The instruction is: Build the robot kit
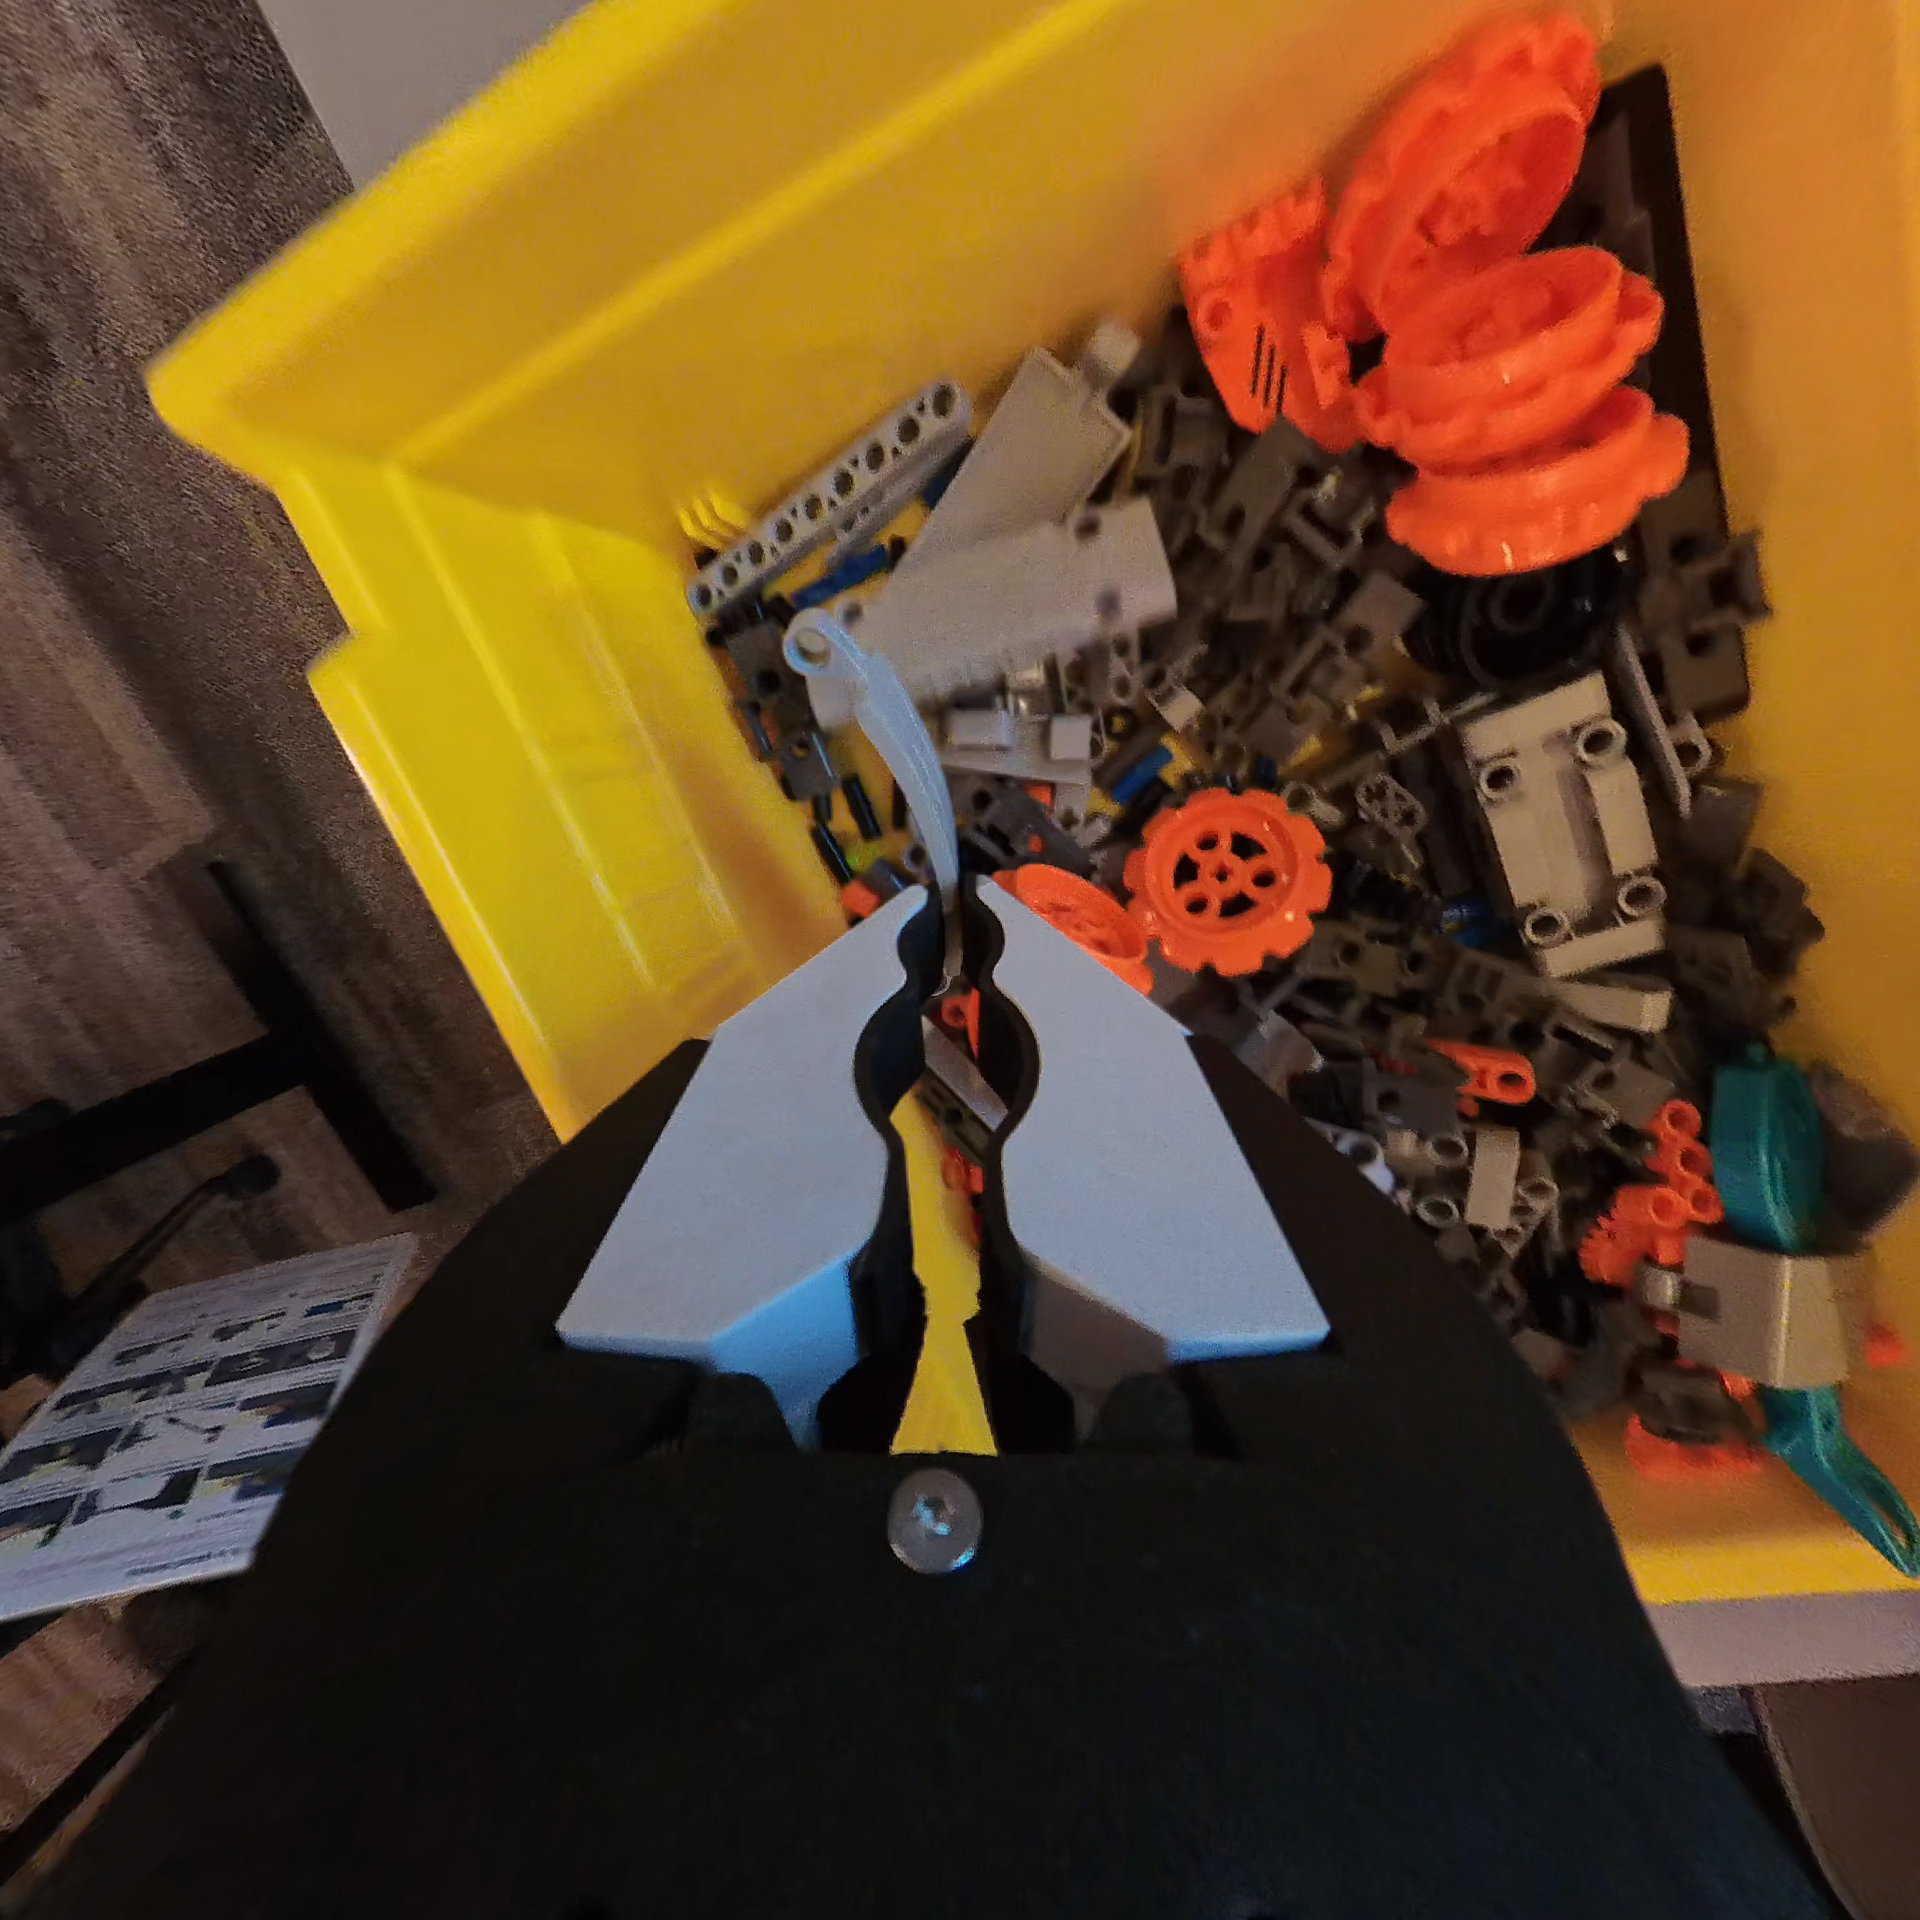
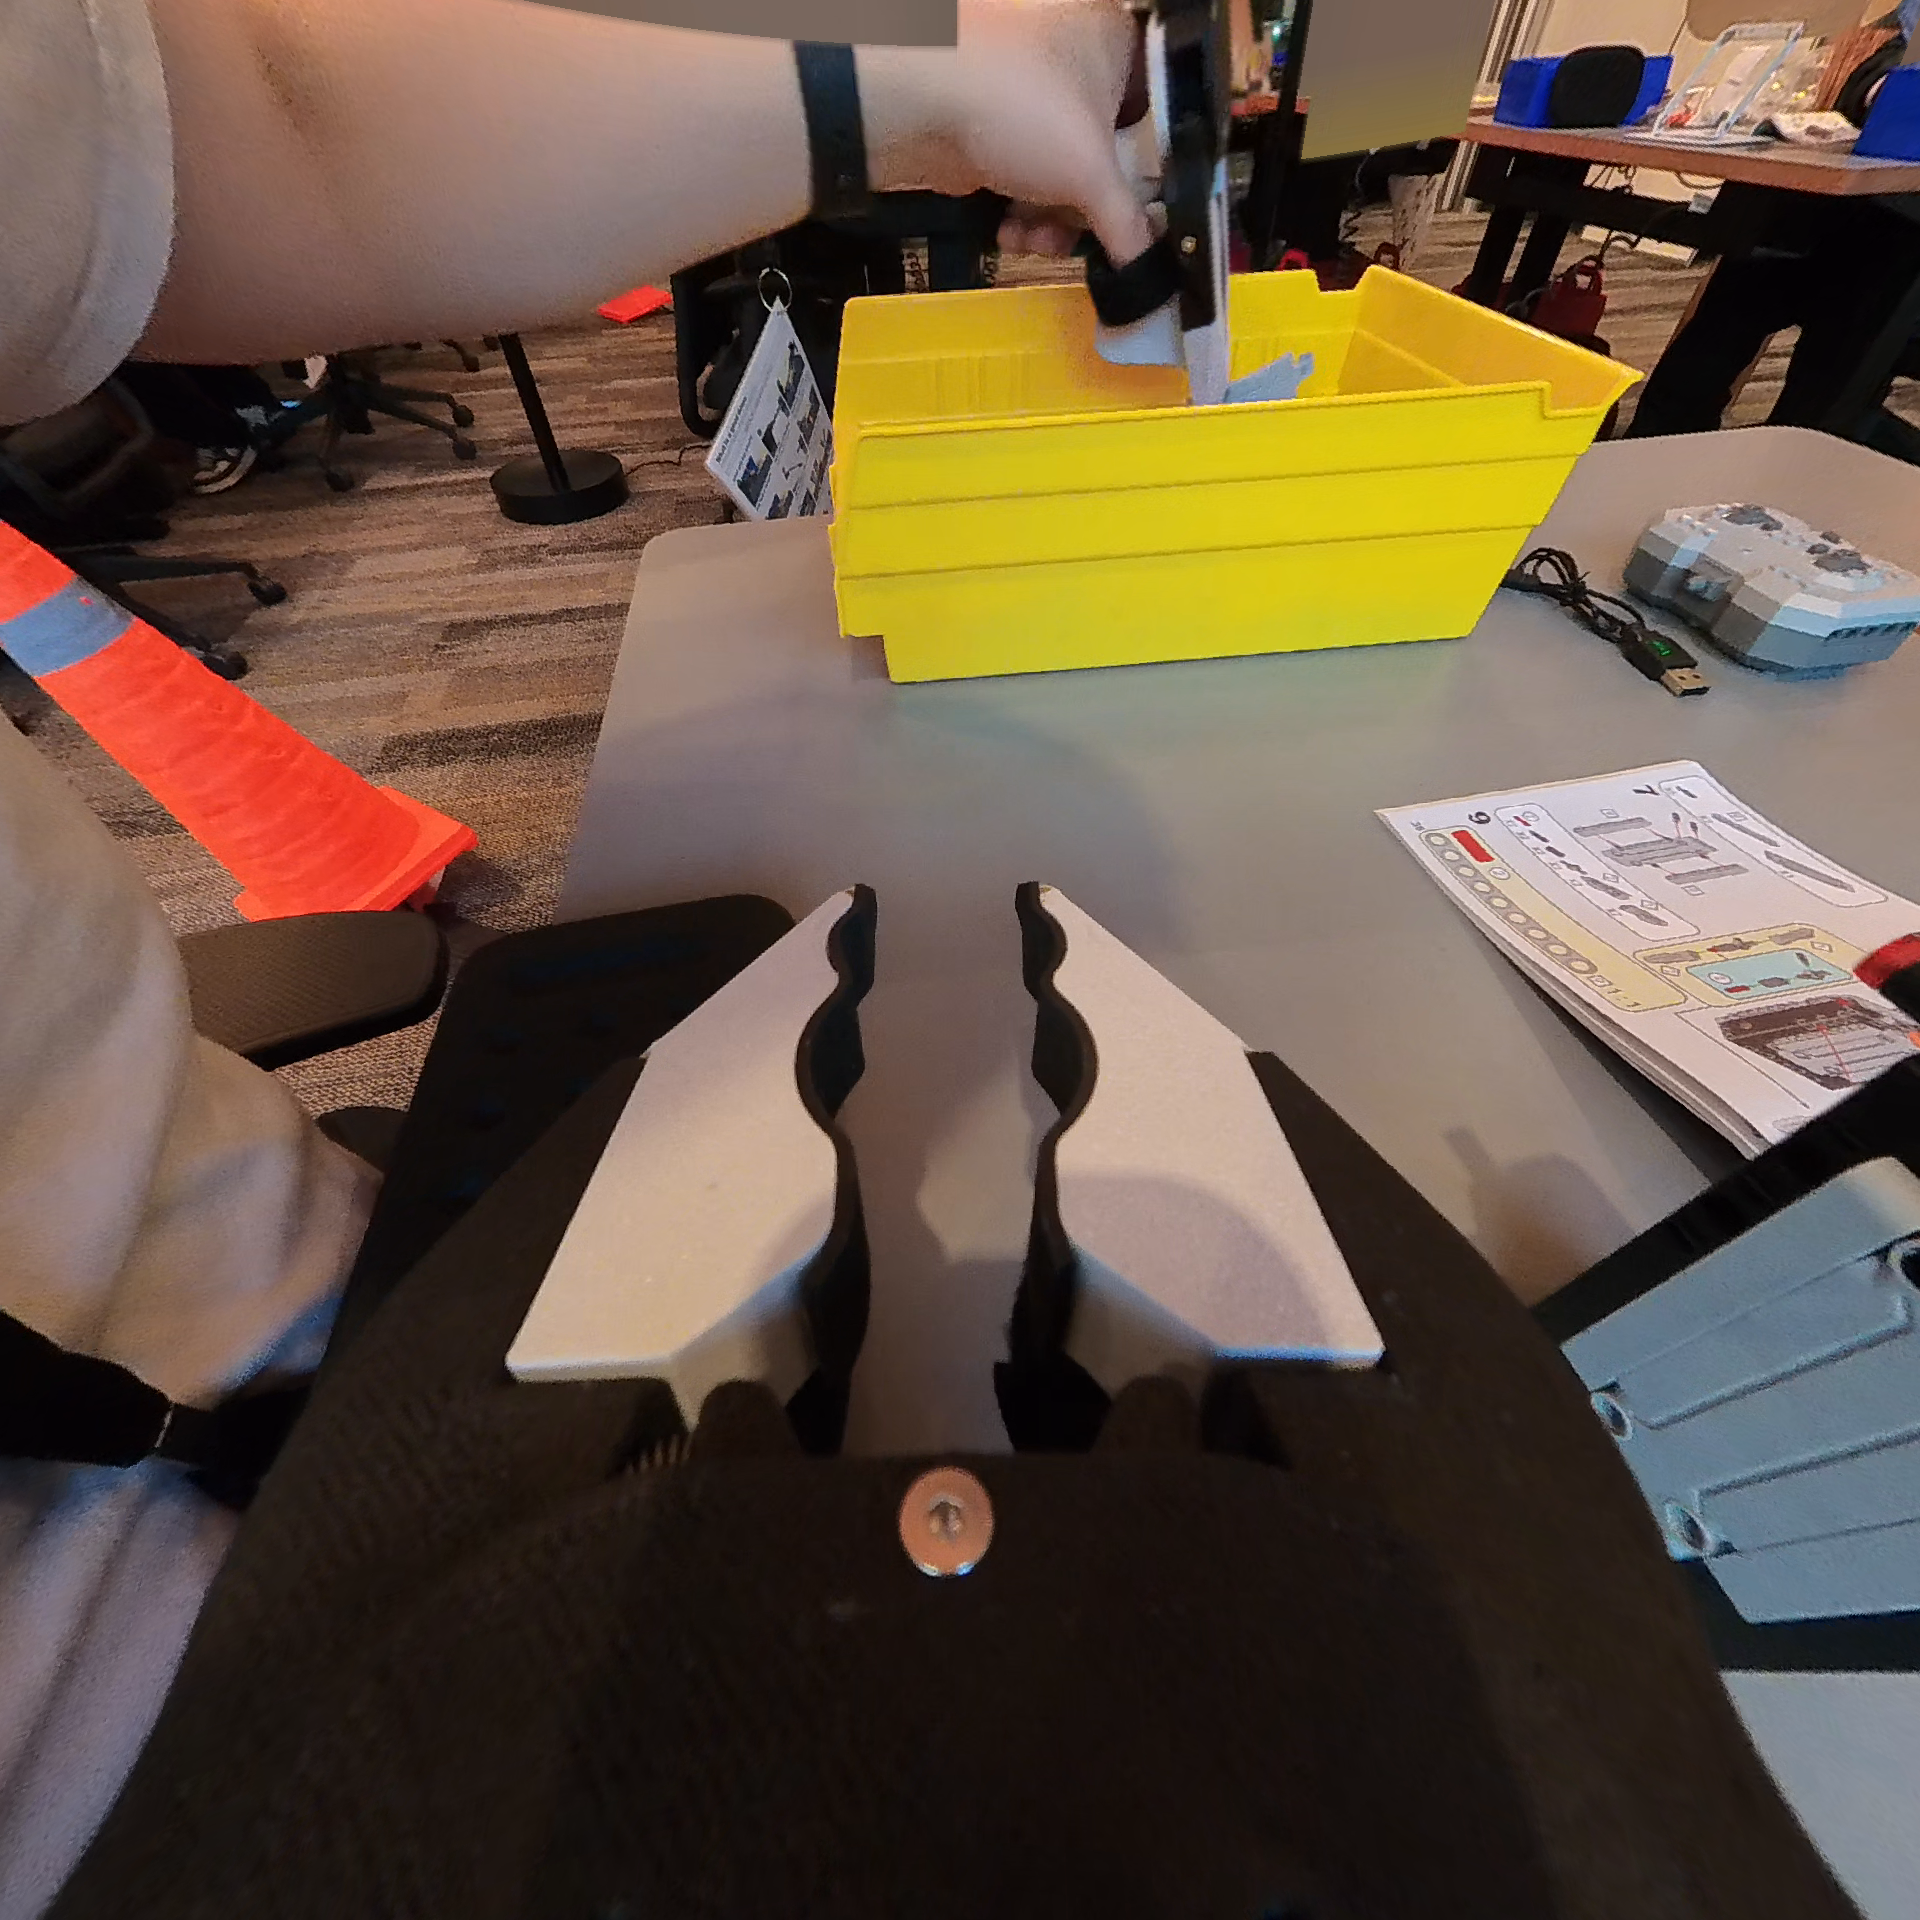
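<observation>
My left gripper point(image 1: 951, 902) is over the yellow bin point(image 1: 582, 343) and is shut on a pale grey curved blade-shaped piece point(image 1: 894, 738), which sticks up from the fingertips above the pile of grey, black and orange building parts point(image 1: 1351, 748). In the right wrist view the left gripper point(image 2: 1210, 390) reaches down into the bin point(image 2: 1174, 561), held by a hand point(image 2: 1018, 135), with the grey piece point(image 2: 1273, 379) at its tip. My right gripper point(image 2: 945, 894) is open and empty, low over the grey table point(image 2: 1039, 769) in front of the bin.
An instruction booklet point(image 2: 1683, 925) lies on the table at right. A grey battery-box-like part point(image 2: 1766, 597) and a black USB cable point(image 2: 1610, 623) lie right of the bin. A grey block point(image 2: 1787, 1382) is at the right edge. Orange wheels point(image 1: 1496, 312) fill the bin's far corner. An orange cone point(image 2: 208, 748) lies on the floor.
</observation>
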Demonstrator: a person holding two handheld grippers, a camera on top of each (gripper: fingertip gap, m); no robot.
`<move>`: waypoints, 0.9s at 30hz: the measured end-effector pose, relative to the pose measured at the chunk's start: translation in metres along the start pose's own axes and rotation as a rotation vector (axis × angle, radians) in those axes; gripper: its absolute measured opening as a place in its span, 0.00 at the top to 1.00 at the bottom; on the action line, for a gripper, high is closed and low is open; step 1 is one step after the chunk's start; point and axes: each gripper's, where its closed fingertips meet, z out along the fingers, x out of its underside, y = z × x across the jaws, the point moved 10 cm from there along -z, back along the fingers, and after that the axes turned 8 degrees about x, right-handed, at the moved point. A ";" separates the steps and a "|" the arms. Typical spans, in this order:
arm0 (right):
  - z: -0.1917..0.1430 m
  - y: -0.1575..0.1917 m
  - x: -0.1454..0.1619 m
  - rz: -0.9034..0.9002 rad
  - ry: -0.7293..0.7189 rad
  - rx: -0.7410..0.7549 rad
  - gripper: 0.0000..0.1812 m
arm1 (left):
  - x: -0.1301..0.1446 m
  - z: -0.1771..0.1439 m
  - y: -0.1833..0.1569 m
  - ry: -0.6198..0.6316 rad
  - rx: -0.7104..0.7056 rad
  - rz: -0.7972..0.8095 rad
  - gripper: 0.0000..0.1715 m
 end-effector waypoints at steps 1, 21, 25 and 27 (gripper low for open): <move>0.000 0.000 0.000 0.000 0.000 -0.003 0.85 | 0.006 -0.002 -0.002 -0.010 0.008 -0.008 1.00; 0.008 -0.001 0.005 0.007 0.027 -0.010 0.85 | 0.065 -0.035 -0.037 -0.092 0.140 -0.025 0.95; 0.007 -0.002 0.005 0.009 0.017 -0.008 0.85 | 0.063 -0.039 -0.033 -0.139 0.108 -0.023 0.94; 0.007 -0.003 0.005 0.010 0.016 -0.005 0.85 | 0.060 -0.041 -0.031 -0.169 0.090 -0.020 0.93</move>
